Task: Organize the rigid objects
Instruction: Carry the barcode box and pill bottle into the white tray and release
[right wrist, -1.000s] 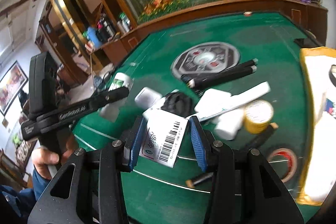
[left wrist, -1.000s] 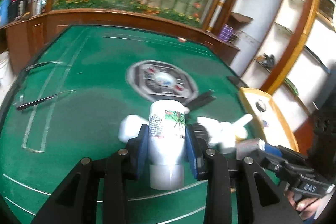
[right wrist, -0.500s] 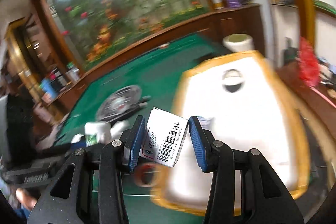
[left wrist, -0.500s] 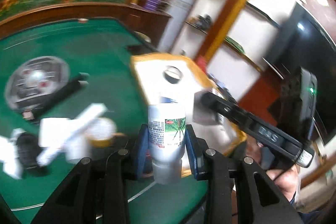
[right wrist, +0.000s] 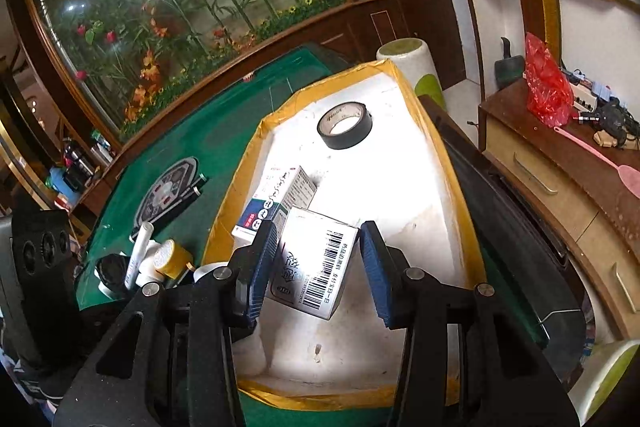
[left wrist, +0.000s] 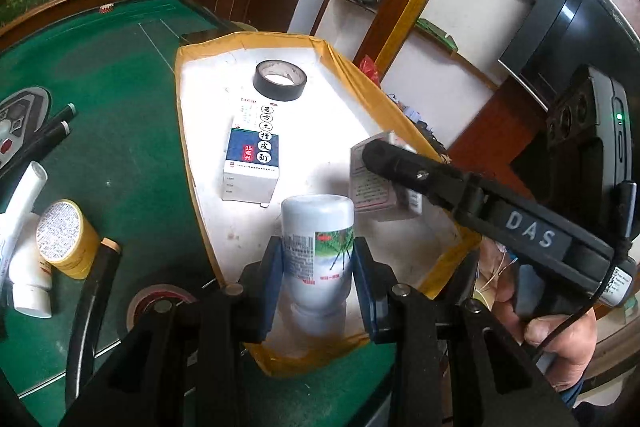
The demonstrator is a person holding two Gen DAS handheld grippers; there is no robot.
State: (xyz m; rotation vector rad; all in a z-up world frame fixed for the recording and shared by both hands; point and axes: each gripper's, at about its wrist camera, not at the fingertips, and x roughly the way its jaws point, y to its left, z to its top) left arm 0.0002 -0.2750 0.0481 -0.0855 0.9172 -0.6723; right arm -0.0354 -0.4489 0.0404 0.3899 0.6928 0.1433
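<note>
My left gripper is shut on a white bottle with a green label, held upright over the near end of a white box with a yellow taped rim. My right gripper is shut on a white barcode carton, tilted above the same box. In the left wrist view that carton hangs over the box's right side. Inside the box lie a black tape roll and a blue-and-white medicine carton.
On the green table left of the box lie a yellow jar, a white tube, black rods and a tape ring. A person's hand holds the right gripper. A wooden dresser stands to the right.
Both grippers have swung from the clutter on the green table to above the white box, each carrying its object. Neither grip has changed.
</note>
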